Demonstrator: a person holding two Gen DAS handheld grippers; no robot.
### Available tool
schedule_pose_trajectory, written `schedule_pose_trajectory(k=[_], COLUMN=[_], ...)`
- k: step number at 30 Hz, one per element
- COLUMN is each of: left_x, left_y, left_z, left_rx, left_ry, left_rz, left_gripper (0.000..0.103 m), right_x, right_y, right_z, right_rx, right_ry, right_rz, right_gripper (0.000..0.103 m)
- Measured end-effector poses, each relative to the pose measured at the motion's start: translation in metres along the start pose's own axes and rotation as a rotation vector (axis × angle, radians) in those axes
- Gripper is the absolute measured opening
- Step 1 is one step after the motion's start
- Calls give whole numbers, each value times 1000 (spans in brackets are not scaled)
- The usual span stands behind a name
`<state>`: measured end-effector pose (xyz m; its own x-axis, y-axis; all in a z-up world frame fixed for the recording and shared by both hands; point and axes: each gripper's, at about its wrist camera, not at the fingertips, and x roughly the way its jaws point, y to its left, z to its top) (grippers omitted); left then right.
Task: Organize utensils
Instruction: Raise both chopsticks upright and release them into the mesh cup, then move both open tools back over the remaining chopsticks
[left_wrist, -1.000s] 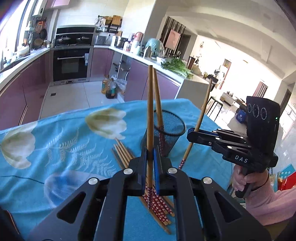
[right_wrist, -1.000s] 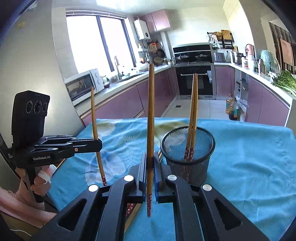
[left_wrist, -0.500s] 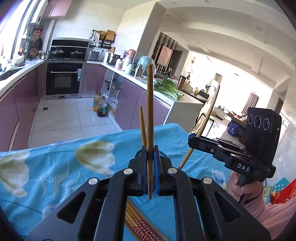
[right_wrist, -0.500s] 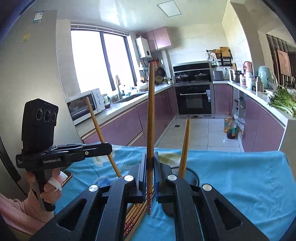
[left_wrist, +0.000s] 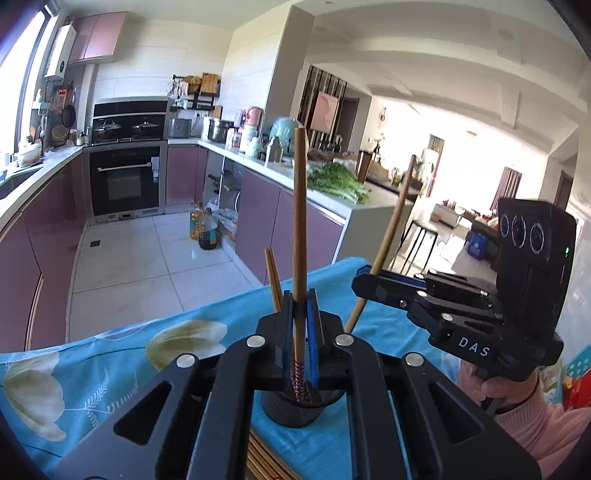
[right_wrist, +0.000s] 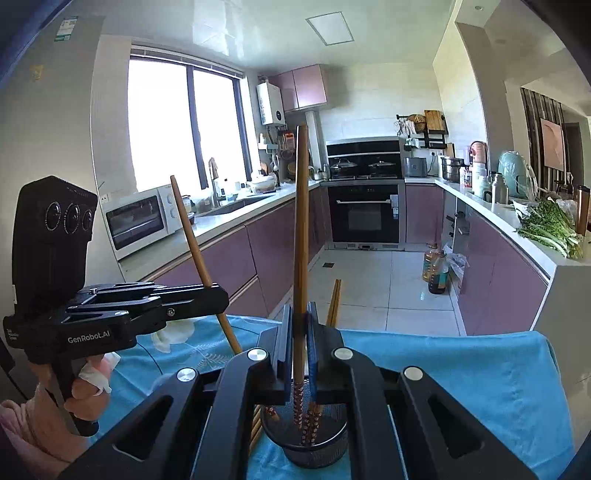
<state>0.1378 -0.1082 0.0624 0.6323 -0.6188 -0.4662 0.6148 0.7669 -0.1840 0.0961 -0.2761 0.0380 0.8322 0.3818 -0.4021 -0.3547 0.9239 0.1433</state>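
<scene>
Both grippers have moved over the black mesh cup (right_wrist: 314, 439), cameras tilted up since earlier. Left gripper (left_wrist: 300, 332) clamps a brown wooden chopstick (left_wrist: 299, 229). Right gripper (right_wrist: 300, 343) clamps a second wooden chopstick (right_wrist: 301, 240).

Desk (right_wrist: 480, 369) draped in blue floral cloth (left_wrist: 92, 373), black mesh holder (right_wrist: 314, 448) standing on it, loose chopsticks (left_wrist: 264, 463) lying flat just beside holder

Left tool (left_wrist: 300, 314) – black frame, silver screws, blue pads; "GenRobot.AI" marking. Right tool (right_wrist: 299, 325) – black, "DAS" lettering at 3 o'clock. Pink sleeves.
</scene>
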Motion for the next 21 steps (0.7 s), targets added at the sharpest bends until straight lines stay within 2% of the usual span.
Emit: schedule_pose_trajectory(k=[7,10,15,20,21], left_x=[47,59,76,92,91], left_y=[-1,-1,8,14,16], left_z=[-24,-31,-35,-36,-36], left_rx=[50,63,46,28,22], left_ry=[169,215,252,269,269], left_rz=[-1,-4,1,19,25], left_gripper=[8,8,8,8,11], right_x=[30,39,56,65,66], right_y=[-6,-5,-7,-12,-14], right_z=[-23,-30,-38,-40,-40], right_rx=[5,8,22,52,58], right_ry=[141,191,240,246,243], right_rz=[-19,-25,-26,-41,-44], right_gripper=[6,6,6,8,8])
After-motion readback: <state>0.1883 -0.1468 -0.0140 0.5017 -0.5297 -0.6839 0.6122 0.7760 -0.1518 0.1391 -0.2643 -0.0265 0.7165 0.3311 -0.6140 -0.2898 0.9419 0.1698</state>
